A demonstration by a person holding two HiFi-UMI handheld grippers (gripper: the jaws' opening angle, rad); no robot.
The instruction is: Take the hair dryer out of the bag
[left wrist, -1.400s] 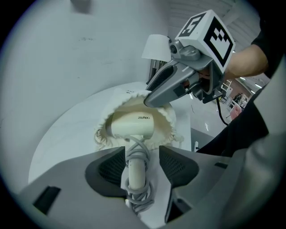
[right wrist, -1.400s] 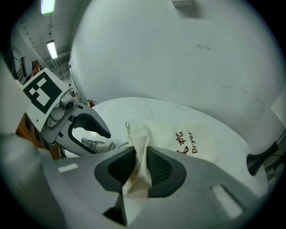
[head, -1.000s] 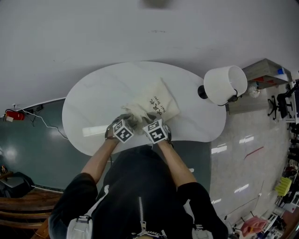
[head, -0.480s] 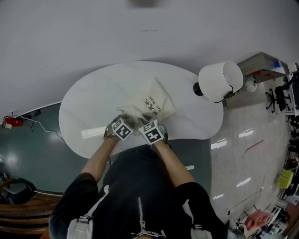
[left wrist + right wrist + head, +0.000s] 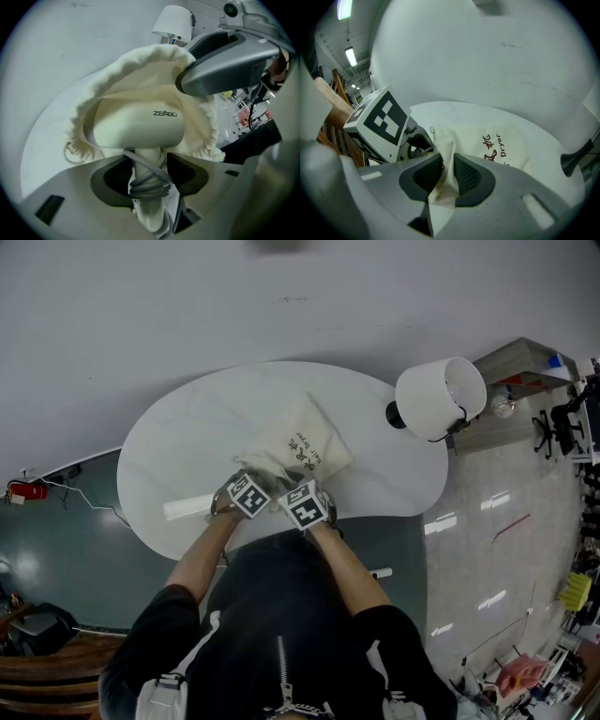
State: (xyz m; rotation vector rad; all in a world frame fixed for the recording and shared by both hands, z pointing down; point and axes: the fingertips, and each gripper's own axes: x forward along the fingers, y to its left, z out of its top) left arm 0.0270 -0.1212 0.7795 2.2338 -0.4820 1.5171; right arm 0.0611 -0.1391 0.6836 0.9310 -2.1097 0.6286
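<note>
A cream drawstring bag (image 5: 305, 444) with dark print lies on the white oval table (image 5: 178, 451). Its mouth faces me and is bunched open. In the left gripper view the cream hair dryer (image 5: 136, 124) lies in the bag's mouth (image 5: 140, 65), its handle wrapped in grey cord (image 5: 149, 180). My left gripper (image 5: 149, 171) points steeply down, its pads closed against that wrapped handle. My right gripper (image 5: 448, 173) is shut on a fold of the bag's rim (image 5: 445, 150). In the head view both grippers (image 5: 258, 479) (image 5: 292, 486) sit side by side at the mouth.
A white lamp shade (image 5: 439, 397) on a dark base stands at the table's right end. A pale strip (image 5: 187, 507) lies on the table left of my hands. The left gripper's marker cube (image 5: 382, 119) is close beside the right jaws.
My left gripper has sunk a little deeper into the bag's mouth and tilted steeper. The right gripper has kept its hold on the rim without moving.
</note>
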